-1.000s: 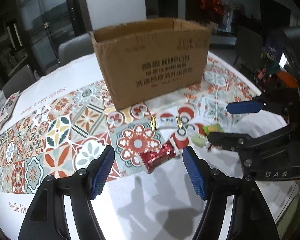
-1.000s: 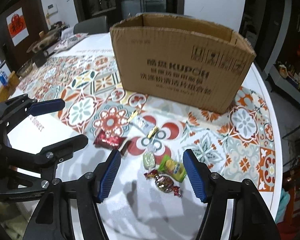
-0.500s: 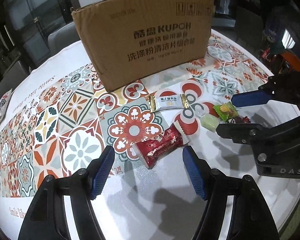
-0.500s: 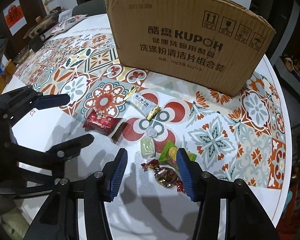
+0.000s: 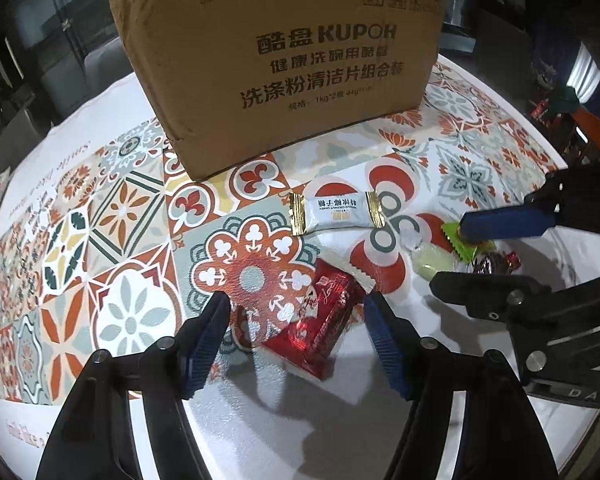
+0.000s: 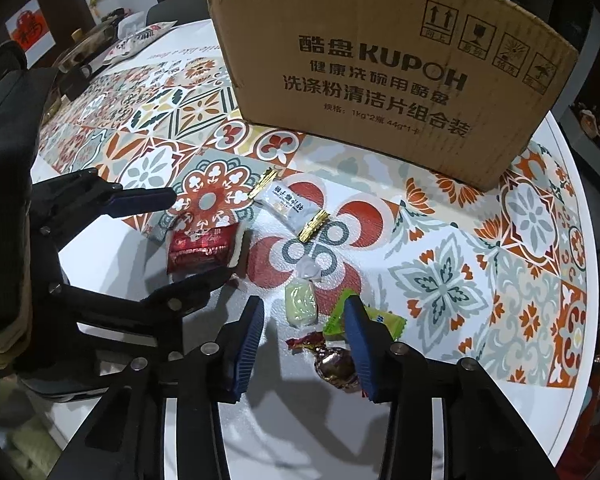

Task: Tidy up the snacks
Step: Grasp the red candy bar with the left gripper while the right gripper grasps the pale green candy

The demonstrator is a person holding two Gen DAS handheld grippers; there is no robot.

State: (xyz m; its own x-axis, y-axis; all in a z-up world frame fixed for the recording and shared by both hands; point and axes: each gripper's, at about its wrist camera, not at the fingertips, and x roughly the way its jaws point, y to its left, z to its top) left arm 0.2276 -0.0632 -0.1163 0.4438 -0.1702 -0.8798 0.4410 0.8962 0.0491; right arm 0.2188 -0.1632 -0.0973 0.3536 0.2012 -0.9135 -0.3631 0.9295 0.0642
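Note:
A brown cardboard box (image 5: 284, 60) (image 6: 388, 76) stands on the patterned tablecloth. In front of it lie a white gold-ended snack (image 5: 335, 212) (image 6: 290, 205), a red packet (image 5: 320, 320) (image 6: 202, 246), a pale green candy (image 5: 434, 262) (image 6: 301, 304), a green-yellow candy (image 6: 388, 322) and a brown foil candy (image 6: 336, 366). My left gripper (image 5: 298, 314) is open, low, its fingers either side of the red packet. My right gripper (image 6: 304, 320) is open, its fingers straddling the pale green candy and the foil candy.
The round table's white edge (image 6: 568, 400) curves close on the right. Dishes and a packet (image 6: 140, 38) sit at the far left of the table. Chairs (image 5: 100, 60) stand behind the box.
Both grippers have come down and forward toward the snacks. The left now brackets the red packet; the right has narrowed somewhat and sits over the small candies.

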